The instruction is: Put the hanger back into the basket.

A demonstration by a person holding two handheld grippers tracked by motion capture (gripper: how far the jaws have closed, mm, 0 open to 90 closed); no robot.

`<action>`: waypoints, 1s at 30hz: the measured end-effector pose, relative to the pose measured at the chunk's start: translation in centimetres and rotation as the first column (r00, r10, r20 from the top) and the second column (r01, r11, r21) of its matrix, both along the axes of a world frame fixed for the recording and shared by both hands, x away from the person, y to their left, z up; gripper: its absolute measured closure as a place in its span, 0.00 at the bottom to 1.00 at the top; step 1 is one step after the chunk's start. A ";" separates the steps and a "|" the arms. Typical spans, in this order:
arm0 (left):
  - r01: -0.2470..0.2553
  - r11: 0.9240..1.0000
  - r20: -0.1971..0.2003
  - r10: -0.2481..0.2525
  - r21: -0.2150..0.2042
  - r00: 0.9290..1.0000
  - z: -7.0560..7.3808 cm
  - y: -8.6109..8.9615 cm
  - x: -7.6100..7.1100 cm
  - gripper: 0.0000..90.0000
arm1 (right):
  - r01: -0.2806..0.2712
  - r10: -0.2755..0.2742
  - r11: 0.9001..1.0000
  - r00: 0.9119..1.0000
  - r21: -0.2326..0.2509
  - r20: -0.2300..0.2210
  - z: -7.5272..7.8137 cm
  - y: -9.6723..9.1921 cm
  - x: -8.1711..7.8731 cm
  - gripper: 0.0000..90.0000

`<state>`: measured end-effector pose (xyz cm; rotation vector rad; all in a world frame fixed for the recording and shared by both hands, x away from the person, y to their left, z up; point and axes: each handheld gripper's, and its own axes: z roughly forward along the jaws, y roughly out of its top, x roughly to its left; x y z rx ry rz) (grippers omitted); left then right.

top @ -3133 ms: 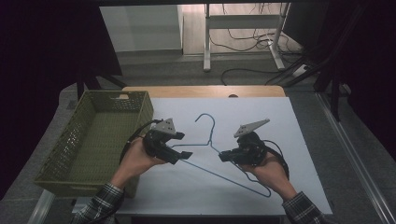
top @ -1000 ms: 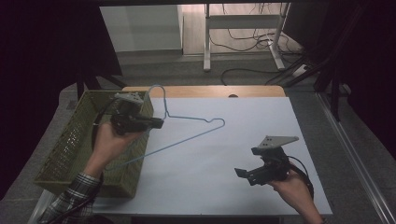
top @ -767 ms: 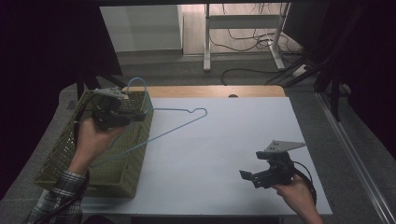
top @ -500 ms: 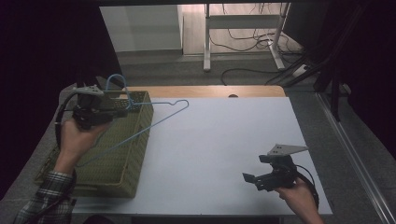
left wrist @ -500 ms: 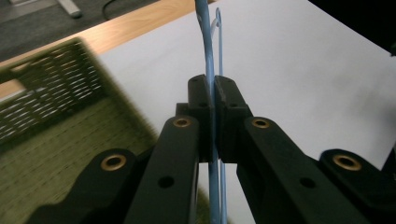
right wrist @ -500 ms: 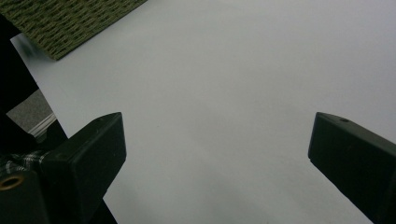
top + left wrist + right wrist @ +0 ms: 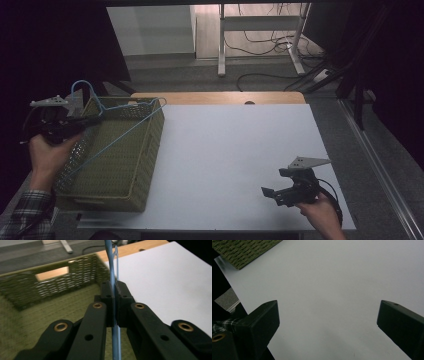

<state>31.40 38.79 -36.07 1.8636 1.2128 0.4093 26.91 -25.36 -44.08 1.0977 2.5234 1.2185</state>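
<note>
Up at the left edge of the white-topped bench (image 7: 235, 150), the left claw (image 7: 82, 121) is clamped tight on a thin light-blue wire clothes hanger (image 7: 120, 132); in the left claw view the two black jaws press together with the blue wire (image 7: 113, 290) running straight up between them. The hanger hangs tilted over the olive-green woven plastic basket (image 7: 145, 165), its hook curling above the claw and its long straight side slanting down across the basket's open top toward the near left corner. The basket sits at the left side of the bench, partly over its edge. The left hand (image 7: 47, 152), in a plaid sleeve, holds the claw just outside the basket's left wall.

Well apart, at the near right corner of the bench, the right claw (image 7: 272, 192) rests low over the white surface. Its jaws are spread wide and grip nothing, with bare bench (image 7: 332, 290) between them in the right claw view.
</note>
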 end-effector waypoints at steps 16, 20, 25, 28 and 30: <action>-0.036 0.999 0.043 0.035 0.016 0.998 -3.5 2.9 0.9 0.97 | 0.006 -0.006 1.000 1.000 -0.009 -0.012 -0.4 -0.2 0.1 0.05; -0.033 0.999 0.034 0.033 0.014 0.999 -4.5 2.8 1.1 0.97 | 0.008 -0.008 1.000 1.000 -0.008 -0.014 -0.5 -0.3 0.1 0.05; -0.037 0.999 0.021 0.036 0.023 0.999 -5.5 2.7 1.2 0.97 | 0.009 -0.009 1.000 1.000 -0.007 -0.015 -0.5 -0.4 0.1 0.05; -0.043 0.998 -0.003 0.043 0.039 0.999 -6.6 2.7 1.3 0.97 | 0.005 -0.005 1.000 1.000 -0.012 -0.017 -0.6 -0.3 0.1 0.05; -0.042 0.998 -0.013 0.043 0.045 0.999 -6.9 2.6 1.3 0.97 | 0.004 -0.004 1.000 1.000 -0.013 -0.017 -0.6 -0.3 0.1 0.05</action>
